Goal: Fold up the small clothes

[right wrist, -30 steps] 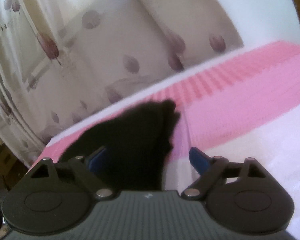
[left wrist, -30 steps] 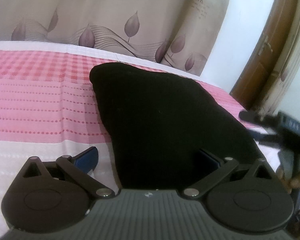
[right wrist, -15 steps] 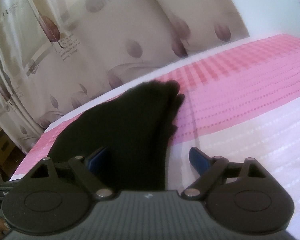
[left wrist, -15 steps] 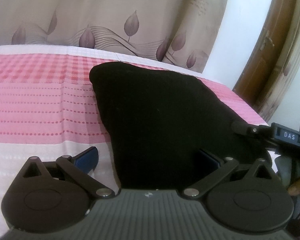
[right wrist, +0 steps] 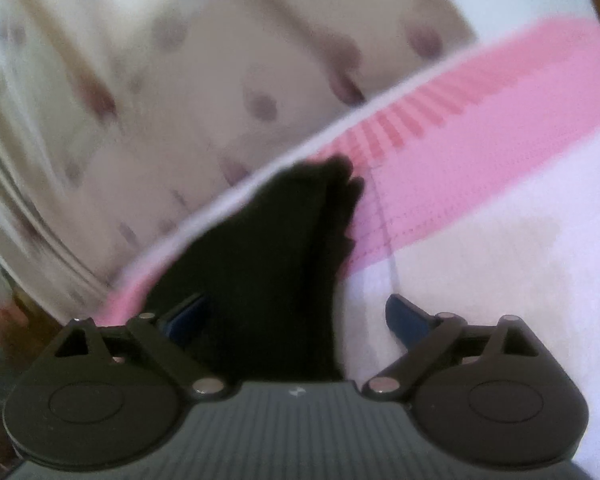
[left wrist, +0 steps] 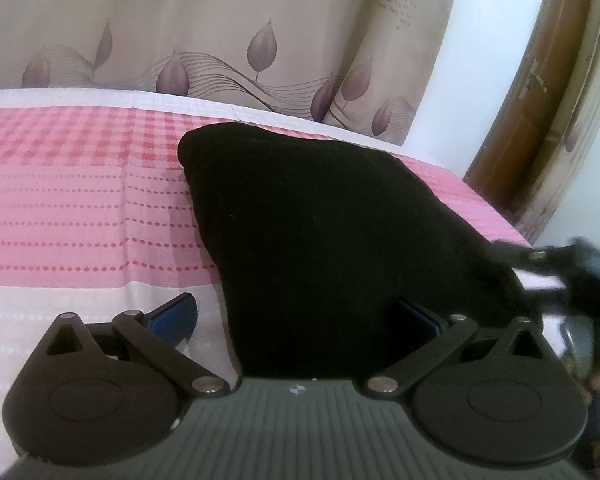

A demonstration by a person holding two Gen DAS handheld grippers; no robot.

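Observation:
A black garment (left wrist: pixel 324 232) lies folded flat on the pink and white bedspread (left wrist: pixel 80 220). My left gripper (left wrist: pixel 296 314) is open and still at its near edge; the left fingertip (left wrist: pixel 176 312) is over the bedspread and the right one over the cloth. In the right wrist view, which is blurred, the same garment (right wrist: pixel 268 248) runs up between the fingers. My right gripper (right wrist: pixel 298 318) is open and its jaws are opening, with cloth between them that the pads do not press. It also shows as a blurred black shape, the right gripper (left wrist: pixel 560 272), at the garment's right corner.
A beige leaf-patterned curtain (left wrist: pixel 220 40) hangs behind the bed. A white wall and a brown wooden door (left wrist: pixel 540 92) stand at the back right. The bed's edge (right wrist: pixel 112 292) drops off left of the garment in the right wrist view.
The right gripper has shifted and rolled, so its view is now tilted and blurred. In the left wrist view it has moved slightly along the garment's right corner. The left gripper and garment stay put.

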